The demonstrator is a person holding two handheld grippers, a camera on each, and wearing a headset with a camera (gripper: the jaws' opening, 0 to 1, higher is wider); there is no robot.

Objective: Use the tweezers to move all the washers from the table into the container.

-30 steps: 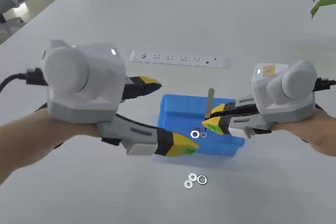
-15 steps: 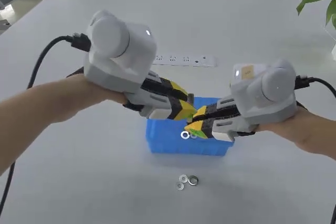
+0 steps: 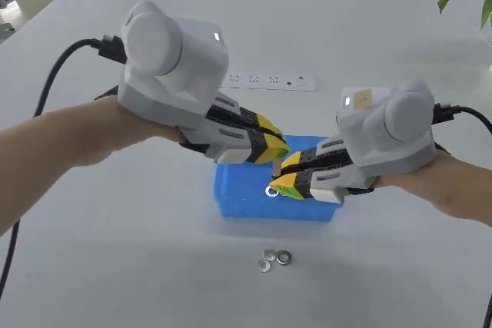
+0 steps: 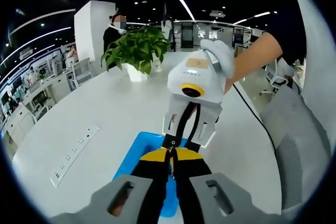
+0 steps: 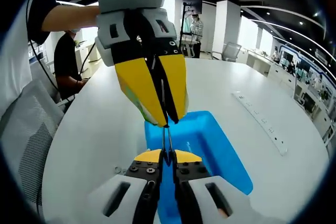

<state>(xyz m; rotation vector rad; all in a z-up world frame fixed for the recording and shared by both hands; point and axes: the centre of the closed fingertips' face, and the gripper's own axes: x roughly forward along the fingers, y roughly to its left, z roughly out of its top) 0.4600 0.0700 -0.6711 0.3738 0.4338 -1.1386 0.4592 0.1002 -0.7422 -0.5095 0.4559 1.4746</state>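
As the left gripper (image 3: 279, 148) and right gripper (image 3: 278, 185) meet tip-to-tip above the container (image 3: 238, 203) — both clamped shut on the tweezers (image 5: 166, 136) — the loose washers (image 3: 274, 259) lie just nearer the person.

Open-plan office: white desks (image 4: 37, 85), swivel chairs (image 5: 229, 51), ceiling lights (image 4: 184, 8), potted plant (image 4: 137, 45).

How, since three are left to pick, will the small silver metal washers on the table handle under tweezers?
The small silver metal washers lie flat and thin on the smooth white table, so they will probably slide rather than lift when pushed. They look stiff and light; clustered close, one nudged may shift its neighbours.
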